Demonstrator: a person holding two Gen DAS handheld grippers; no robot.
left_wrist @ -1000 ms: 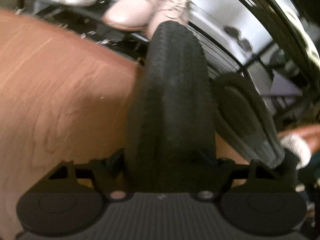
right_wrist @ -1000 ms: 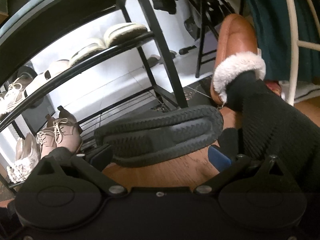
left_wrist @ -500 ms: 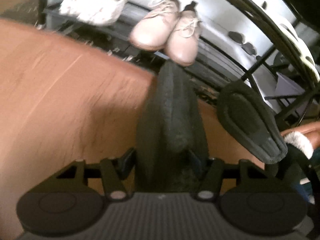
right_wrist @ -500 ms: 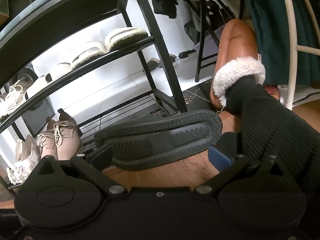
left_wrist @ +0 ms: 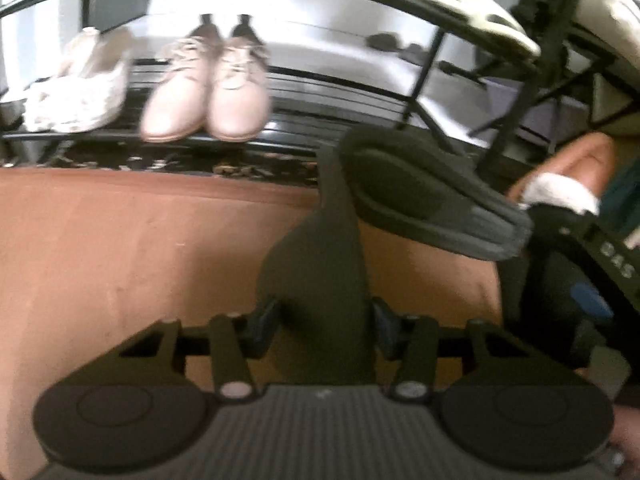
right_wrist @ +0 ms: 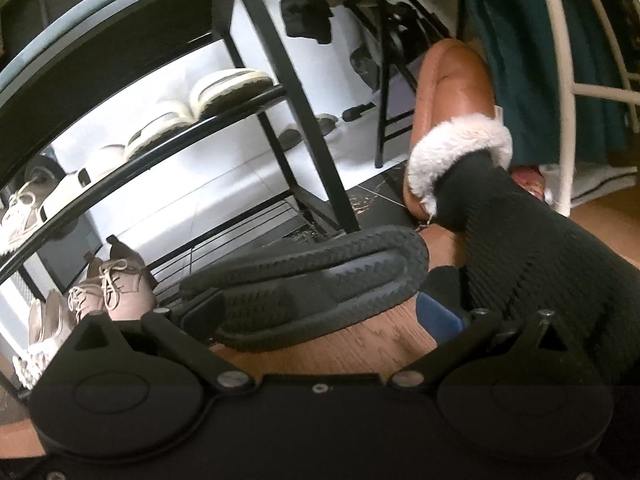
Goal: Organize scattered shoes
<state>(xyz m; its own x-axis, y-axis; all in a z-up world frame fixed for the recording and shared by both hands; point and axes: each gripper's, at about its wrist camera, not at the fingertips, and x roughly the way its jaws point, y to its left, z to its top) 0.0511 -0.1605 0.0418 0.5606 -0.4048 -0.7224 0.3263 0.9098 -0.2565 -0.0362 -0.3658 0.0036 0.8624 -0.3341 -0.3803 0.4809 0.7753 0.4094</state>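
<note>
Left gripper (left_wrist: 320,320): I had its jaws pinched on a dark shoe (left_wrist: 320,256), held edge-on above the wooden floor (left_wrist: 120,260), toe end pointing toward the shoe rack (left_wrist: 360,92). The blue pads pressed against both sides of it.

Right gripper (right_wrist: 320,312): its jaws were spread wide around the second dark shoe (right_wrist: 312,280), which lay across the gap with its ridged sole (right_wrist: 340,276) facing the camera. The left finger sat against the shoe's left end. The right blue pad (right_wrist: 438,316) stood clear of the toe, so I could not confirm a firm clamp; I logged the hold as uncertain. From the left wrist view this same shoe (left_wrist: 424,196) hung just right of the first, sole up and tilted, above the floor.

Rack contents noted: pink lace-up pair (left_wrist: 208,92) side by side on the bottom tier, a white lacy pair (left_wrist: 76,88) just to their left. On the tier above, white slippers (right_wrist: 224,88) in a row.

A tan slipper with a fleece cuff (right_wrist: 456,120), worn on a leg in a black ribbed stocking (right_wrist: 540,264), stood near the rack's right post.
</note>
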